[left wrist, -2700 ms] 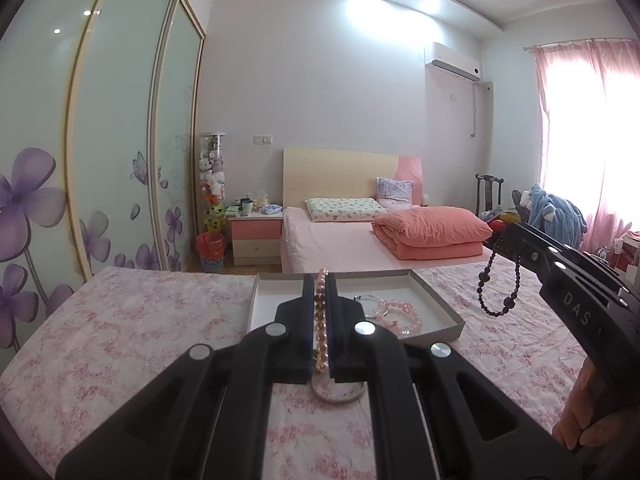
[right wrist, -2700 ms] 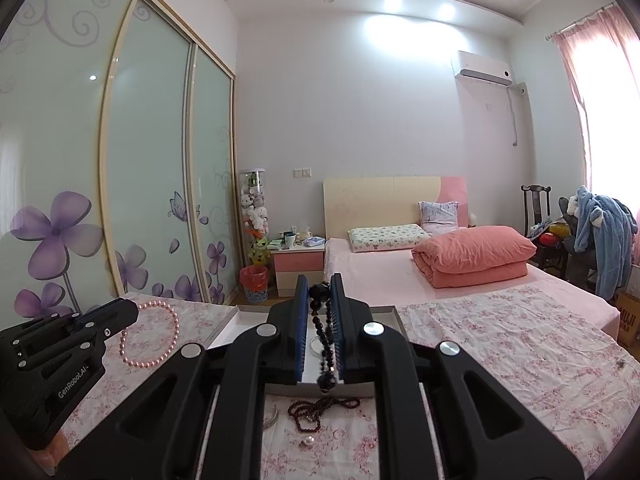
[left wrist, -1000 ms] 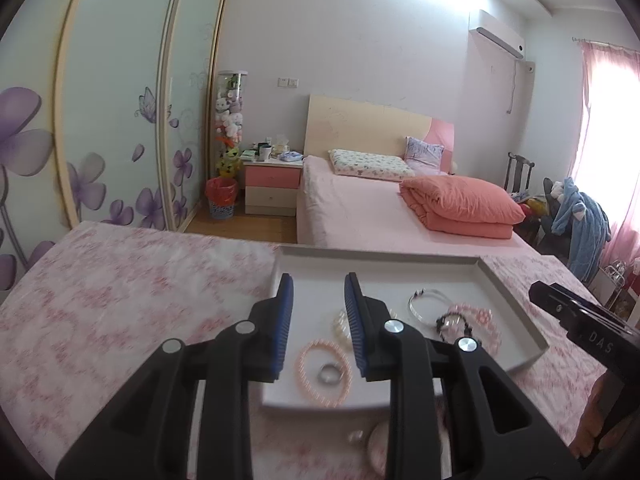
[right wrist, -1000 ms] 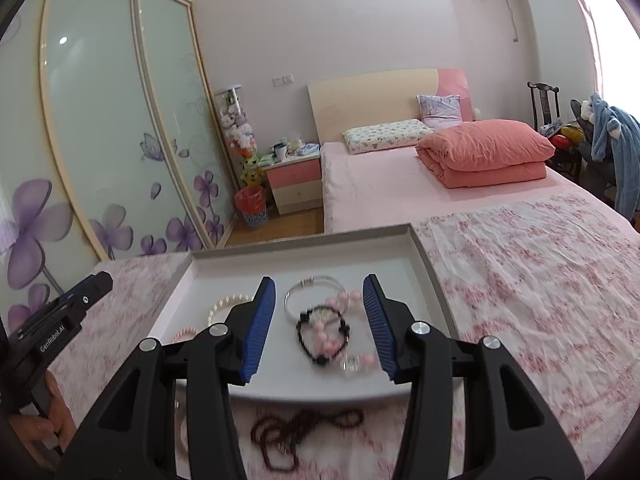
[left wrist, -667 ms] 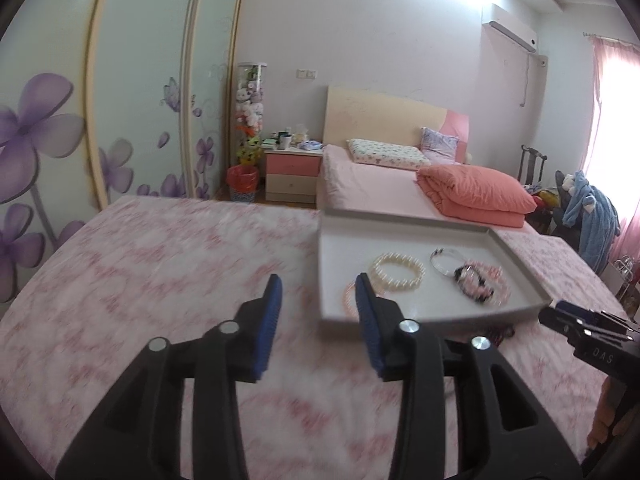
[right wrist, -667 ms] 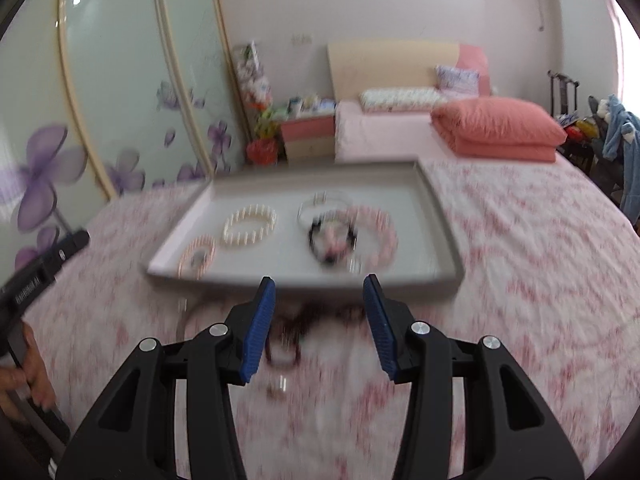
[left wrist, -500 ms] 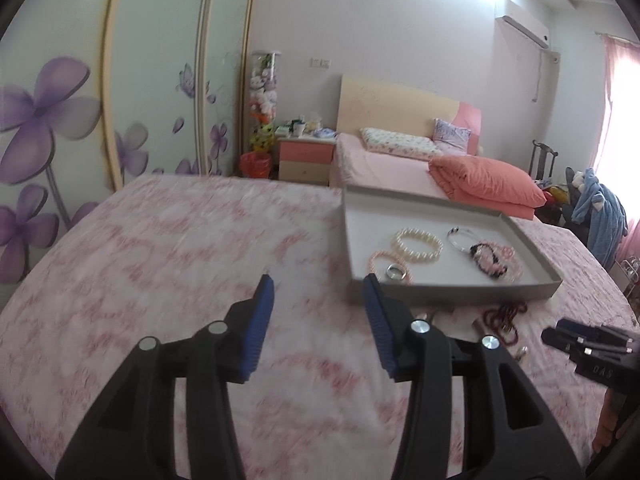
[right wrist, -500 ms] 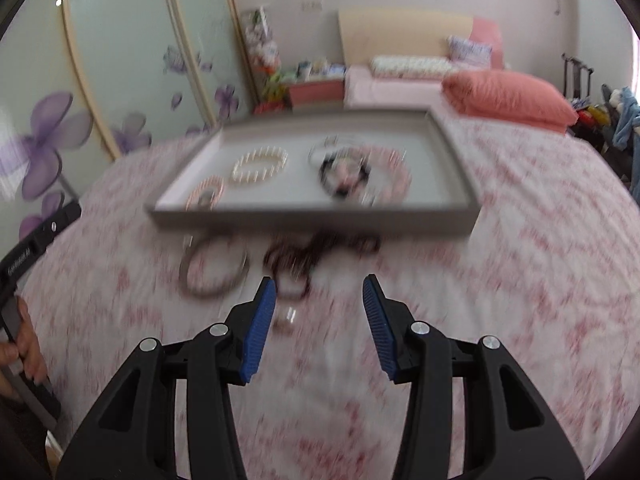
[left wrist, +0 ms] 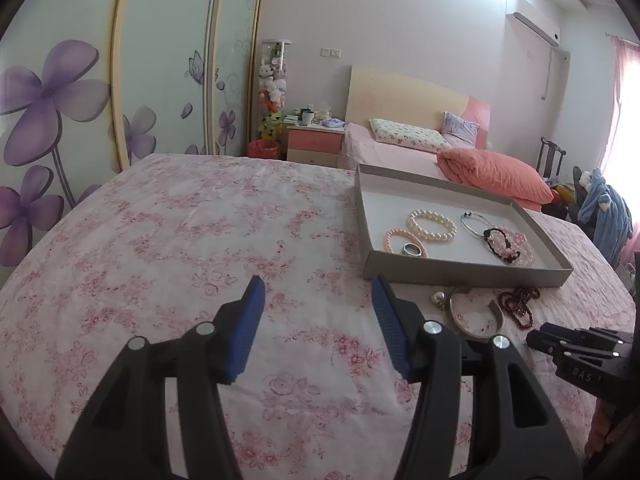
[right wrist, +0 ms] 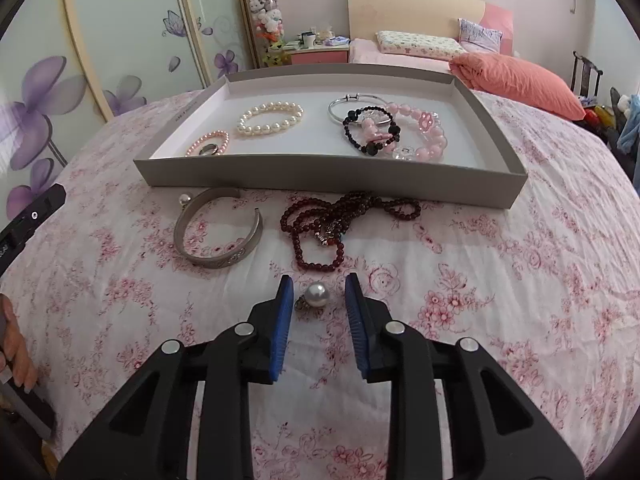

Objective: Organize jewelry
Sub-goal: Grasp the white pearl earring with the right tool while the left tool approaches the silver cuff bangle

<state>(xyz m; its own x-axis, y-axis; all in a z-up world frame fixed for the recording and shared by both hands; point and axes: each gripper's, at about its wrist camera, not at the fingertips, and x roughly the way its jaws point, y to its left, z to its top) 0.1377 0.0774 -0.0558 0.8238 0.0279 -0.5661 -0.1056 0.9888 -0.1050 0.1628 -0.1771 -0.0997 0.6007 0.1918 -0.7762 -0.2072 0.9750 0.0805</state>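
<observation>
Floral bedspread [right wrist: 520, 280] bears tray [right wrist: 320, 178] of bracelets [right wrist: 272, 118]; right tool [right wrist: 316, 286] closing around loose pearl [right wrist: 317, 292], left tool [left wrist: 318, 292] opening, empty.

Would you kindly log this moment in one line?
right gripper: closing around pearl earring, pads not touching | left gripper: opening, empty | tray: five bracelets

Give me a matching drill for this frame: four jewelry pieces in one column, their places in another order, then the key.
Things:
1. white pearl bracelet
2. silver cuff bangle
3. dark red bead necklace
4. pearl earring

Places:
A. on the bedspread, between the pads of the right tongs
B. inside the tray, left half
C. on the bedspread, before the tray's near wall, to the left
D. on the bedspread, before the tray's near wall, at the middle

Pairs: 1-B, 2-C, 3-D, 4-A
</observation>
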